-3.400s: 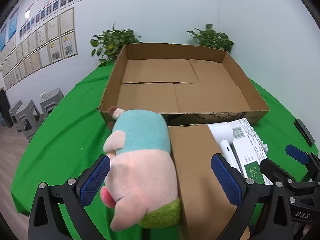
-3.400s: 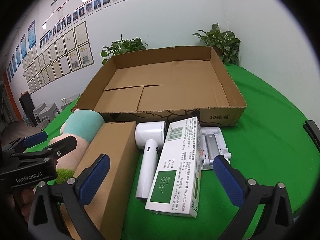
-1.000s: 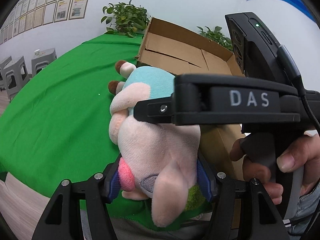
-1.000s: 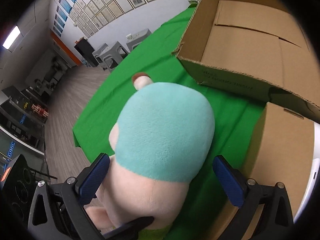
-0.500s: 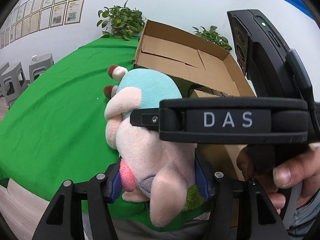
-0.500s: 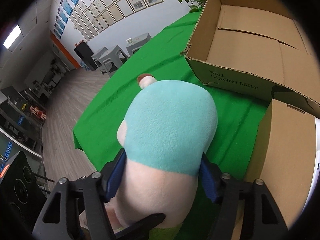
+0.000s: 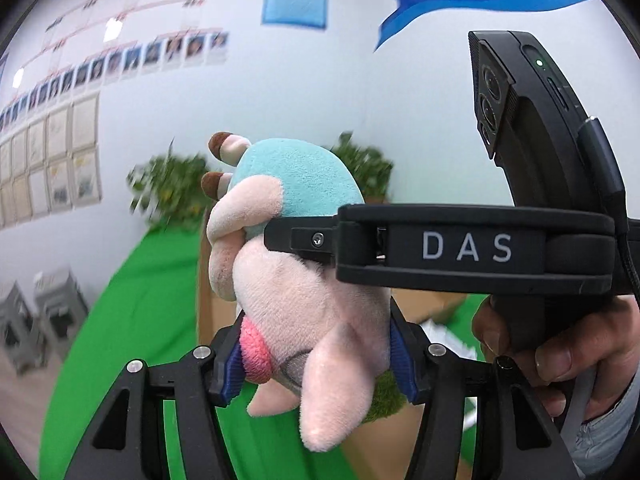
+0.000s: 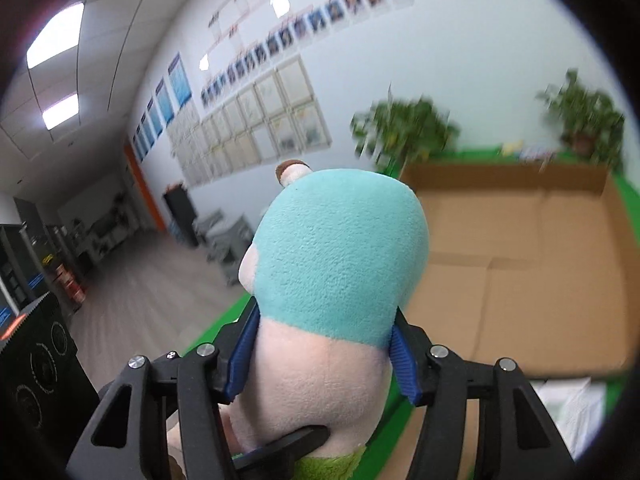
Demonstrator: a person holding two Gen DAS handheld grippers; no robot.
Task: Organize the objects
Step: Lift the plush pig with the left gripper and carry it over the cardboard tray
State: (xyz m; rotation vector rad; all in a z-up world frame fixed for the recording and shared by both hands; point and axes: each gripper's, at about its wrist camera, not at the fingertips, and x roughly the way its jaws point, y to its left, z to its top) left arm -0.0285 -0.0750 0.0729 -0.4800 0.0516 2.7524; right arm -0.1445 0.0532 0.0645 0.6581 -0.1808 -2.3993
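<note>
A plush toy [image 7: 296, 280] with a pink body and teal back hangs in the air, held from two sides. My left gripper [image 7: 316, 364] is shut on its lower pink part, blue pads pressed into both flanks. In the right wrist view my right gripper [image 8: 320, 356] grips the same plush toy [image 8: 340, 260] just below the teal patch; its jaws are still closing and the pads dent the fabric. One right gripper finger [image 7: 304, 238] crosses the toy's middle in the left wrist view. The open cardboard box [image 8: 520, 240] lies ahead to the right, empty.
A person's hand [image 7: 560, 344] holds the right gripper's handle. The green table [image 7: 140, 300] is below. A closed brown box [image 7: 400, 440] and a white packet [image 8: 568, 400] lie near the front. Potted plants [image 8: 404, 128] stand behind the open box; grey stools [image 7: 52, 300] at left.
The right jaws closed onto the plush. Both grippers then rose with it, lifting it off the table; the views tilted up towards the wall.
</note>
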